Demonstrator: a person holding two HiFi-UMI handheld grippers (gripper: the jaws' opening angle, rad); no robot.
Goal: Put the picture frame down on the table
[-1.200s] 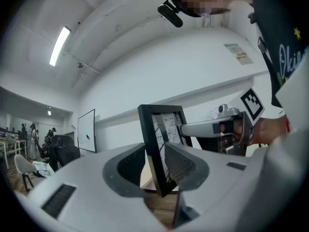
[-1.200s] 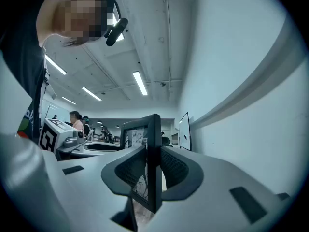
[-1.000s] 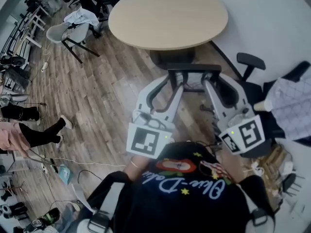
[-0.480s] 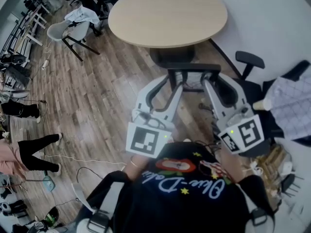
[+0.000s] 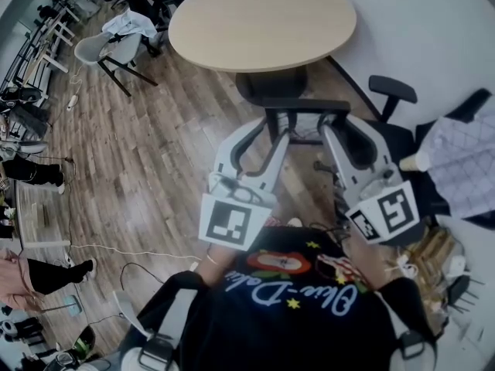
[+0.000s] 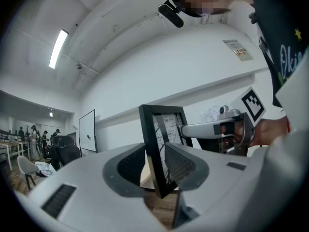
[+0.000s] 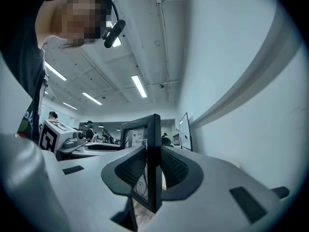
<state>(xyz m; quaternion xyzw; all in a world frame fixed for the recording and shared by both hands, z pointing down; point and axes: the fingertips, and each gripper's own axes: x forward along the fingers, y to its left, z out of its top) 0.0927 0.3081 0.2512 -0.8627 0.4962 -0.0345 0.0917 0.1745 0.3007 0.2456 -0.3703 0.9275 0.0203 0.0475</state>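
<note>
Left gripper (image 5: 276, 130) and right gripper (image 5: 346, 131) are clamping jaws on opposite edges of the rigid, seemingly light, possibly breakable picture frame (image 5: 305, 107).

Picture frame (image 6: 150, 149): finished in black; white print (image 6: 167, 127) enclosed. Round table (image 5: 263, 22): coloured pale beige. Floor (image 5: 155, 153): patterned in brown planks.
</note>
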